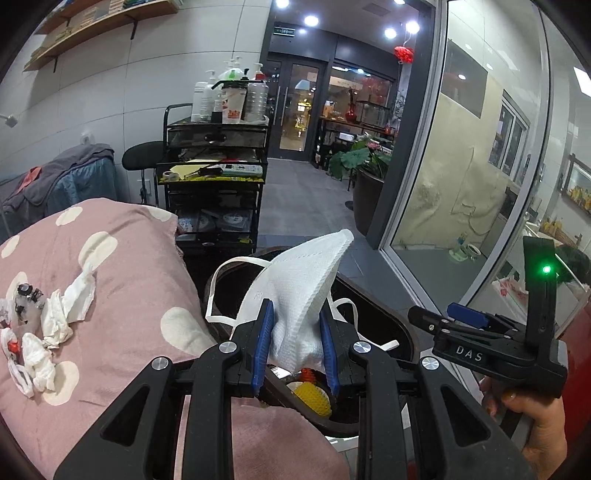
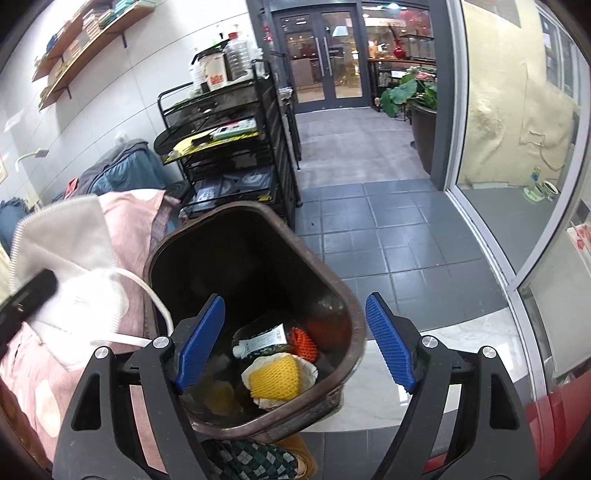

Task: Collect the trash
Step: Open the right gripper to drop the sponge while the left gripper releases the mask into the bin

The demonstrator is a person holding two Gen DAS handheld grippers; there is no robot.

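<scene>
Carrying a white face mask [image 1: 295, 295], pinched in the left gripper [image 1: 297, 347], over the brown bin [image 2: 343, 295] already holding wrappers, right gripper [image 2: 295, 343] hanging spread and empty above it, crumpled tissues [image 1: 55, 325] waiting on the pink bedding [image 1: 122, 295] beside the bin.

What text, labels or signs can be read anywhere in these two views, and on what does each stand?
"DAS": raised letters on the right gripper's black body, left wrist view.
Green sign over the glass doors: too small to read.
Red print on the white tub atop the black cart: blurred.
Label on the pouch in the trash bin: too small.
Faint print on the white mask in the left gripper: illegible.
</scene>
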